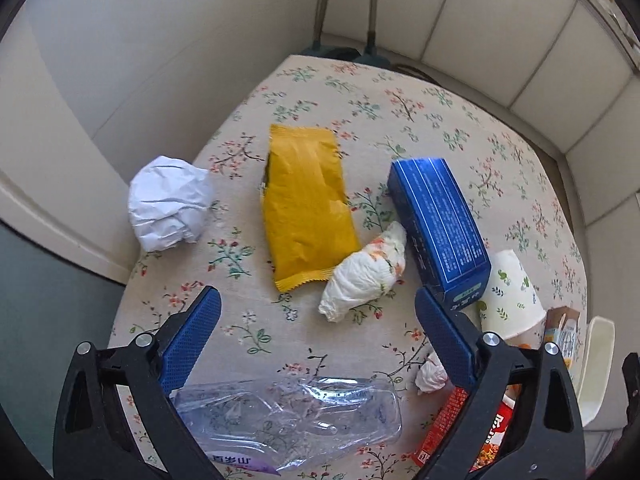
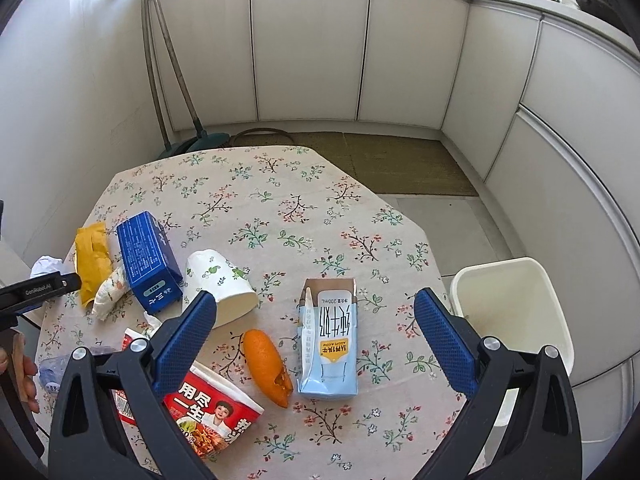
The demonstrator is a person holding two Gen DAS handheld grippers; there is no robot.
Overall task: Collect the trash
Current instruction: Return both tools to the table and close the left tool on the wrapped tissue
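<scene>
Two grippers, both with jaws spread wide and nothing between the pads. Left gripper (image 1: 318,312) hangs over the floral tablecloth (image 1: 420,92), above a crushed clear plastic bottle (image 1: 288,416) lying just under its fingers; a patterned napkin wad (image 1: 364,272) and yellow snack wrapper (image 1: 306,208) lie just ahead, a blue carton (image 1: 440,224) to the right, a crumpled white paper ball (image 1: 168,202) at the table's left edge. Right gripper (image 2: 316,316) hangs over an orange peel (image 2: 266,364) and a flattened pale-blue milk carton (image 2: 328,344); a red instant-noodle cup (image 2: 212,404) sits by its left finger, a tipped paper cup (image 2: 218,284) beyond.

Step, as judged: approach, nothing collected yet. The white bin (image 2: 516,312) stands off the table's right edge, apparently empty.

Next move calls for lowering onto one item, probably bottle or peel, and closing. Far half of the cloth is open; the paper ball overhangs the edge, so a nudge could drop it.
</scene>
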